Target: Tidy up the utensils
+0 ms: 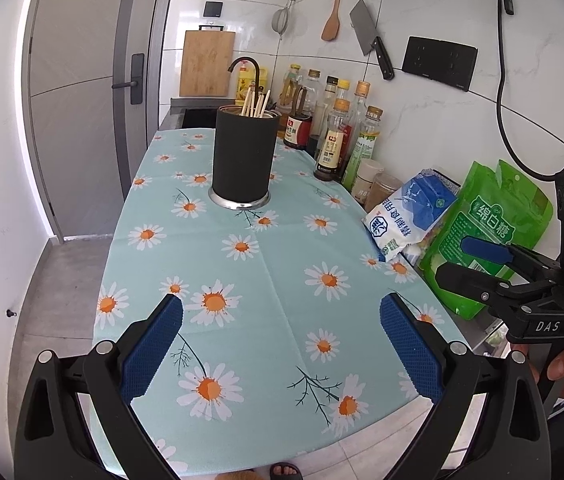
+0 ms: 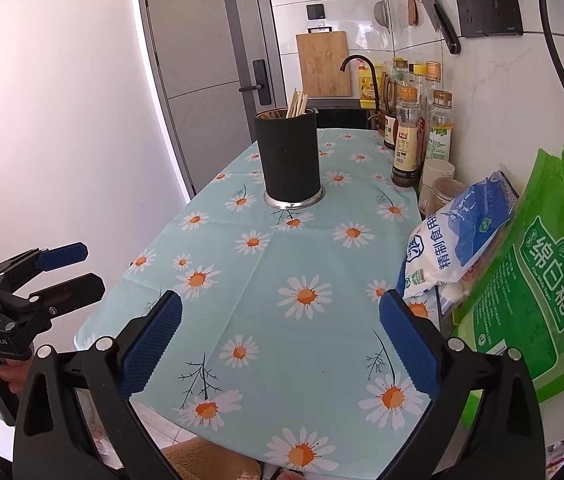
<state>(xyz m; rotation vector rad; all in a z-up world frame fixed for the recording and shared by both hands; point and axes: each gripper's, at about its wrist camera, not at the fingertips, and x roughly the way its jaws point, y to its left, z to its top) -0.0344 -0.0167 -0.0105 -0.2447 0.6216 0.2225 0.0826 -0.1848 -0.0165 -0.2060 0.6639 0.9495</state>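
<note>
**Two claws spread, nothing held; chopsticks stand in the holder**

Your left claw [image 1: 281, 316] is spread wide, its blue-padded fingers [image 1: 153, 352] apart with only the daisy-print cloth [image 1: 265, 264] showing between them. It hangs over the near end of the counter [image 2: 185, 432] and grips nothing.

Your right claw [image 2: 280, 316] is spread just as wide, blue pads [image 2: 412, 344] apart and bare, likewise over the near end of the cloth. Each claw appears at the edge of the other's view, jaws parted there too: the right one low at the right of the left wrist view [image 1: 466, 260], the left one low at the left of the right wrist view [image 2: 77, 270]. They sit side by side, well apart from each other.

Farther out, at the middle of the cloth toward its far end, a black cylindrical holder [image 1: 243, 156] stands upright on a silver base. A bundle of wooden chopsticks [image 1: 255, 102] rises from its top, leaning slightly. The holder is well apart from both claws.

Along the right edge by the tiled wall: a white-and-blue salt bag [image 1: 406, 216] leaning on a green sugar bag [image 1: 486, 228], then lidded jars and a row of sauce and oil bottles [image 1: 336, 140]. Beyond the holder, a dark faucet [image 1: 245, 66] and a wooden cutting board [image 1: 206, 63]. A cleaver [image 1: 370, 36], wooden spatula [image 1: 333, 16] and strainer hang on the wall.
</note>
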